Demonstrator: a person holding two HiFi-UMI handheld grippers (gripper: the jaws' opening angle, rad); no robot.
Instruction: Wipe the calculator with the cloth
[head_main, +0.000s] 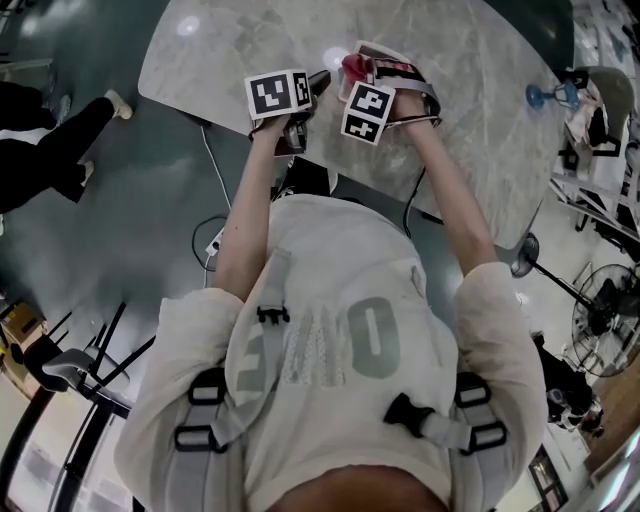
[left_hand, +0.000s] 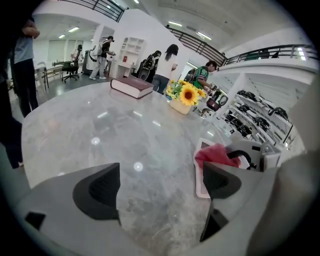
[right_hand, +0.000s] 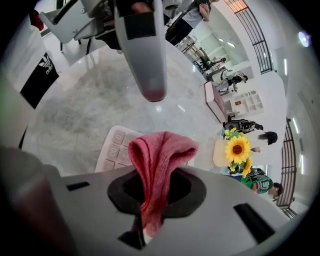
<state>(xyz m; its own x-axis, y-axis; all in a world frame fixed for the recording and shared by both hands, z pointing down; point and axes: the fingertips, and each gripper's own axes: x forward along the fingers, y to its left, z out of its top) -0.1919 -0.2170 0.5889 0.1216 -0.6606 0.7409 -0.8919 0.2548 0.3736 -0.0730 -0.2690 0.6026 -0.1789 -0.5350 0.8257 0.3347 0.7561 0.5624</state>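
- The left gripper (left_hand: 160, 186) is held low over the marble worktop (left_hand: 95, 132), near its near edge.
- Its jaws are spread wide apart; only bare worktop is seen between them, and nothing is gripped.
- The right gripper (right_hand: 155, 189) is held just to the right of the left gripper, with the two close together.
- Its jaws are closed on the cloth (right_hand: 159, 162), a red one. It is pinched at its lower part, and a folded loop stands out beyond the jaw tips.
- The calculator (right_hand: 116, 146) lies flat on the worktop directly ahead of the right gripper's jaws and just to the right of the left gripper's right jaw.
- The loop of the cloth is placed over the right part of the calculator. Rows of pale keys are left exposed on the left part.
- Contact between the cloth and the calculator cannot be confirmed.
- A closed book (left_hand: 131, 86) and a pot of sunflowers (left_hand: 185, 95) are set at the far side of the worktop, well apart from the calculator.
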